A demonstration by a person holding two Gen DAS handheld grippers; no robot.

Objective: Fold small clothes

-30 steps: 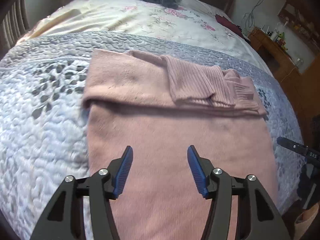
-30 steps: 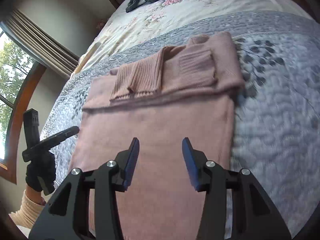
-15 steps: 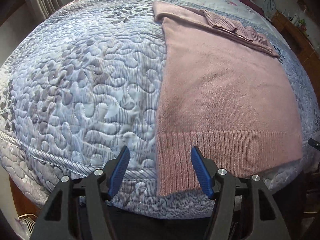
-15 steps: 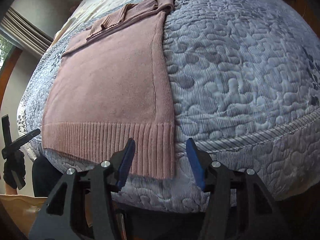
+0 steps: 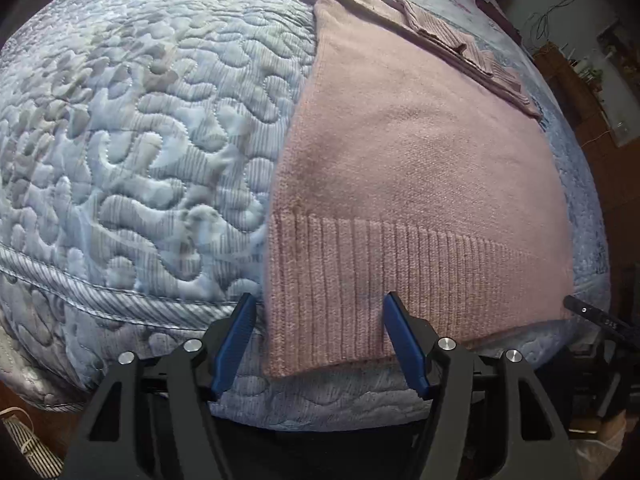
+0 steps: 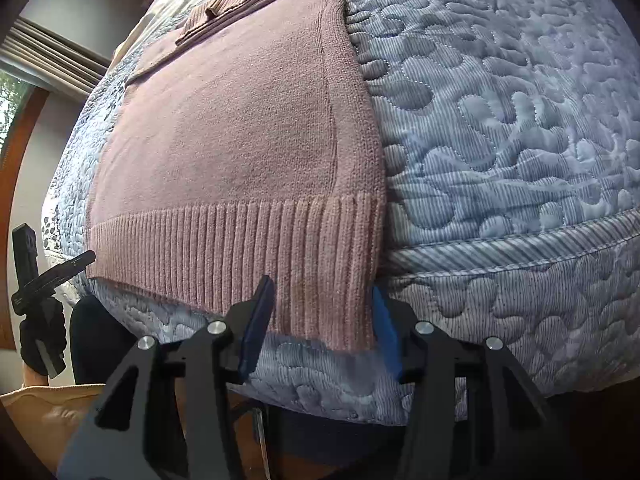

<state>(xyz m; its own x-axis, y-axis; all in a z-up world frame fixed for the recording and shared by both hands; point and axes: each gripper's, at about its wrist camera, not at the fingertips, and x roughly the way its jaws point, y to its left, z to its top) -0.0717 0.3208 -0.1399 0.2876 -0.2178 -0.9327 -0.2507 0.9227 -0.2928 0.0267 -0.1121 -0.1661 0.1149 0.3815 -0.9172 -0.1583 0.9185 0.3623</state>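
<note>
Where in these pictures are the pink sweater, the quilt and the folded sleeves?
Pink sweater (image 5: 420, 168): left wrist view, middle of its body.
Quilt (image 6: 500, 128): right wrist view, bare patch right of the sweater.
Folded sleeves (image 5: 448, 34): left wrist view, ribbed cuff at the far end.

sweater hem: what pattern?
Vertical ribbing, dusty pink, on the hem; clearest in the right wrist view.

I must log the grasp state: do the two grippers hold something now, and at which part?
Nothing is held. The left gripper and the right gripper are both open, each straddling a bottom corner of the pink sweater's ribbed hem.
</note>
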